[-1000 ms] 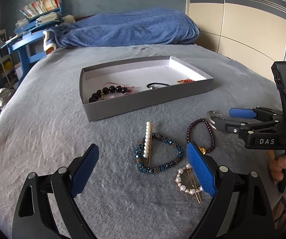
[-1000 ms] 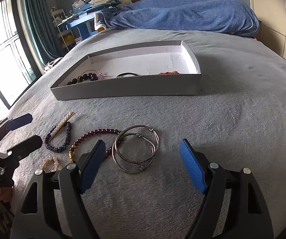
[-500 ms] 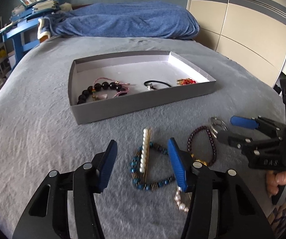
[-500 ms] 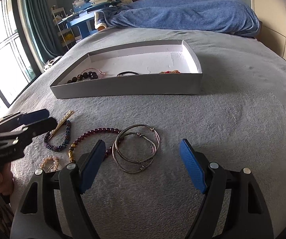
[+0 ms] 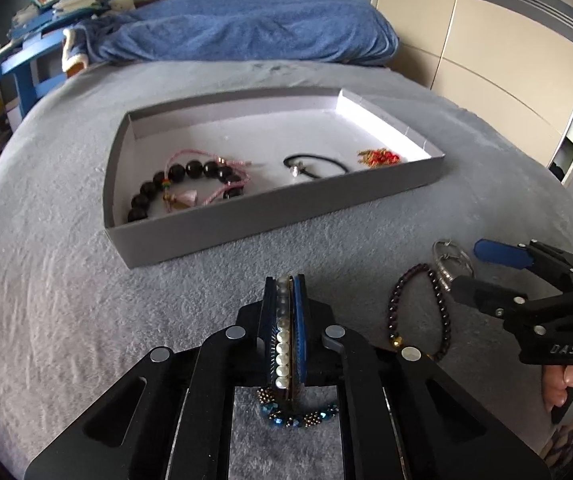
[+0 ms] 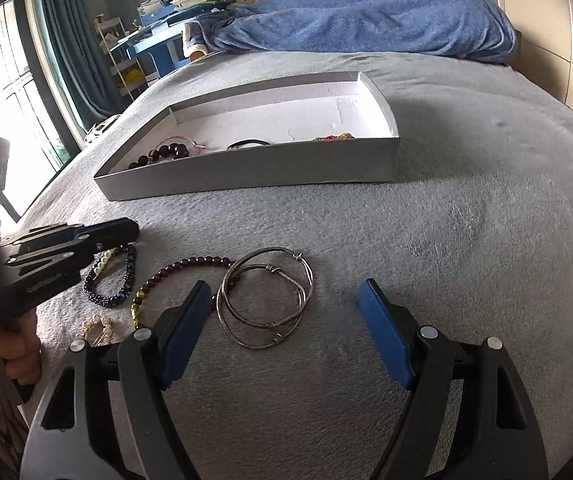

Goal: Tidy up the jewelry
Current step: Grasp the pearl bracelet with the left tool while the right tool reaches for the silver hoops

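- Left wrist view: left gripper (image 5: 285, 322) jaws closing, nearly together, on the pearl hair pin (image 5: 282, 334); the pearl row runs lengthwise between the blue pads, which appear to press on it.
- Pin lies across the blue beaded bracelet (image 5: 298, 414), whose loop shows just behind and under the jaws. Risk, as I judge it: bracelet snags and lifts with the pin.
- Step in hand: pickup of the pin from the bed (image 5: 66, 300). Next move likely calls for a straight lift clear of the bracelet, then carry ahead of the jaws to the grey tray (image 5: 246, 236).
- Tray already holds a black bead bracelet (image 5: 182, 186), a black cord piece (image 5: 310, 164) and a red-and-gold piece (image 5: 378, 157); bare floor remains at the tray's middle and far part.
- Tray's near wall stands between jaws and drop spot; pin must clear it.
- Right wrist view: right gripper (image 6: 286, 332) jaws wide apart, holding nothing; silver bangles (image 6: 266, 298) lie between and just ahead of them.
- Dark red bead bracelet (image 6: 178, 280) left of the bangles, touching them; small pearl brooch (image 6: 96, 328) beyond the left jaw.
- Blue blanket (image 6: 366, 16) far off, no obstacle.
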{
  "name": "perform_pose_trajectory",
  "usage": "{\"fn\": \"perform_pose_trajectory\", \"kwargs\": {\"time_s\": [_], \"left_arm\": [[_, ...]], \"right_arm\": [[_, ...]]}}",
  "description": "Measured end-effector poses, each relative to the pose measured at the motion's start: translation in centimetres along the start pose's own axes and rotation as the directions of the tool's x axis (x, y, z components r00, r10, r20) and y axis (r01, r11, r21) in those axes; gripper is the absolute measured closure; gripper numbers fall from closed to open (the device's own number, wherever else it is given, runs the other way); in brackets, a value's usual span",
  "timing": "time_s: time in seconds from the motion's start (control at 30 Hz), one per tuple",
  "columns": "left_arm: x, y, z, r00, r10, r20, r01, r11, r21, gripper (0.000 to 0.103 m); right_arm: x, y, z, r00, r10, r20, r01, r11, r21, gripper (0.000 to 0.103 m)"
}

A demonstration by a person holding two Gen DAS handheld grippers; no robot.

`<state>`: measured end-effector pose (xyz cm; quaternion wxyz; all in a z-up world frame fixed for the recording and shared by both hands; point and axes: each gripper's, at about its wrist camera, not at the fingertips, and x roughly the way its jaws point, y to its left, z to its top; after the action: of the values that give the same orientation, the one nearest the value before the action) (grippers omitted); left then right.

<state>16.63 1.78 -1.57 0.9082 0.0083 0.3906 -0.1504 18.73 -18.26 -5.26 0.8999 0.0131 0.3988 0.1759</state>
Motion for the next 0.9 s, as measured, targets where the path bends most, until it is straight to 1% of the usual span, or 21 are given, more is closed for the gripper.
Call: {"fn": "perform_pose_trajectory", "kwargs": {"time_s": [0.07,0.1,0.2,0.3,0.43,0.47,0.53,0.57,0.6,0.73,0.9], "left_arm": [[-0.6,0.0,0.0,0.999,0.005,0.032,-0.005,1.0,-0.002,0.094],[-1.2,0.2,-0.1,0.998,0.007,0.057,-0.006,1.0,-0.012,0.094],[-2.2,0.8,-0.1,0.995,0.009,0.099,-0.005,0.999,-0.048,0.094],[-2.7,1.4,-0.2,0.993,0.011,0.116,-0.002,0.997,-0.08,0.094],[-2.7,1.7,-0.3,0.994,0.014,0.112,-0.003,0.996,-0.092,0.094],[-2.7,1.5,-0.3,0.994,0.015,0.111,-0.005,0.996,-0.088,0.094],[-2.8,1.6,-0.3,0.993,0.014,0.114,-0.005,0.996,-0.085,0.094],[-2.8,1.6,-0.3,0.993,0.017,0.115,-0.007,0.996,-0.085,0.094],[-2.8,1.6,-0.3,0.993,0.018,0.114,-0.008,0.996,-0.086,0.094],[-2.9,1.9,-0.4,0.993,0.022,0.116,-0.009,0.994,-0.107,0.094],[-3.1,2.1,-0.5,0.992,0.025,0.125,-0.011,0.994,-0.112,0.094]], "right_arm": [[0.1,0.0,0.1,1.0,-0.002,-0.005,0.002,1.0,-0.002,0.027],[0.3,0.0,0.2,1.0,-0.003,-0.011,0.003,1.0,-0.001,0.027],[0.9,-0.1,0.4,1.0,-0.005,-0.029,0.005,1.0,0.004,0.027],[1.3,0.0,0.8,0.999,-0.008,-0.039,0.008,1.0,0.005,0.027],[1.6,-0.2,0.9,0.999,-0.001,-0.047,0.002,1.0,0.014,0.028],[1.6,-0.2,0.9,0.999,0.001,-0.047,0.0,1.0,0.016,0.029],[1.5,-0.2,0.9,0.999,-0.004,-0.044,0.004,1.0,0.018,0.041],[1.4,-0.3,0.8,0.999,-0.013,-0.039,0.014,1.0,0.024,0.052],[1.3,-0.5,0.8,0.999,-0.016,-0.038,0.017,0.999,0.031,0.055],[1.2,-1.2,0.8,1.0,0.017,-0.025,-0.015,0.998,0.062,0.056],[0.7,-1.2,0.7,1.0,0.02,-0.002,-0.02,0.998,0.067,0.056]]}}
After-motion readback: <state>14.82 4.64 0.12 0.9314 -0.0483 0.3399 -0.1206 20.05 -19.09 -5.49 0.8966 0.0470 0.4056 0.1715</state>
